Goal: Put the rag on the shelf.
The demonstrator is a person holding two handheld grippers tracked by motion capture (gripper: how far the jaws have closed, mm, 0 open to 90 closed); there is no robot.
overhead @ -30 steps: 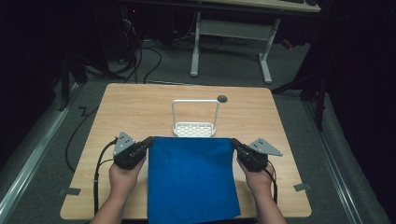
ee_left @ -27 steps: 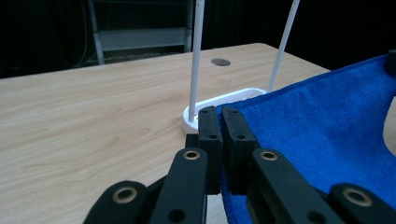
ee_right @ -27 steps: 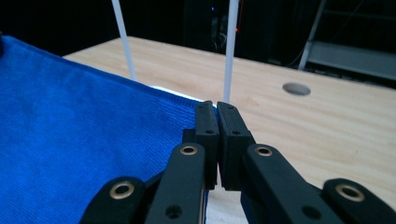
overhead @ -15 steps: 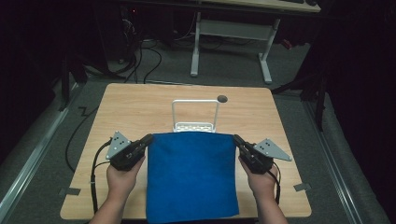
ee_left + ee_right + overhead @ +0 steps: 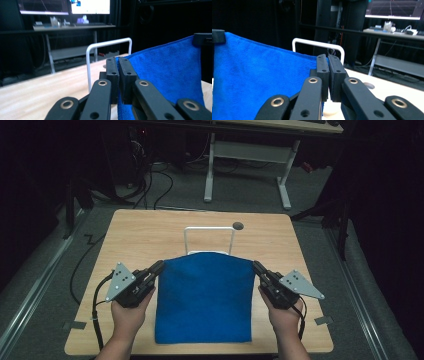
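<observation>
The blue rectangular microfibre cloth (image 5: pixel 204 300) hangs spread between the two grippers, its far edge raised off the tabletop and stretched level from one far corner to the other, while its near edge lies close to the near edge of the light wooden tabletop (image 5: pixel 145 235), about midway between the left and right edges. The left gripper (image 5: pixel 159 266) holds the cloth's far left corner; in the left gripper view its two black jaws stand pressed together with the blue fabric (image 5: pixel 172 72) pinched between them. The right gripper (image 5: pixel 256 265) holds the far right corner; in the right gripper view its jaws are likewise closed tight on the edge of the fabric (image 5: pixel 257 77). Each gripper is carried in one of the person's hands, the left hand (image 5: pixel 129 316) near the left near corner of the tabletop and the right hand (image 5: pixel 282 317) near the right near corner, with a grey three-cornered plate on top of each gripper. Just beyond the raised cloth edge, at the middle of the tabletop, stands a white wire rack (image 5: pixel 209 239) with an upright hoop-shaped bar; the cloth covers its lower part in the high view. A small dark round hole (image 5: pixel 238 225) sits in the tabletop near the far edge, to the right of the rack.
</observation>
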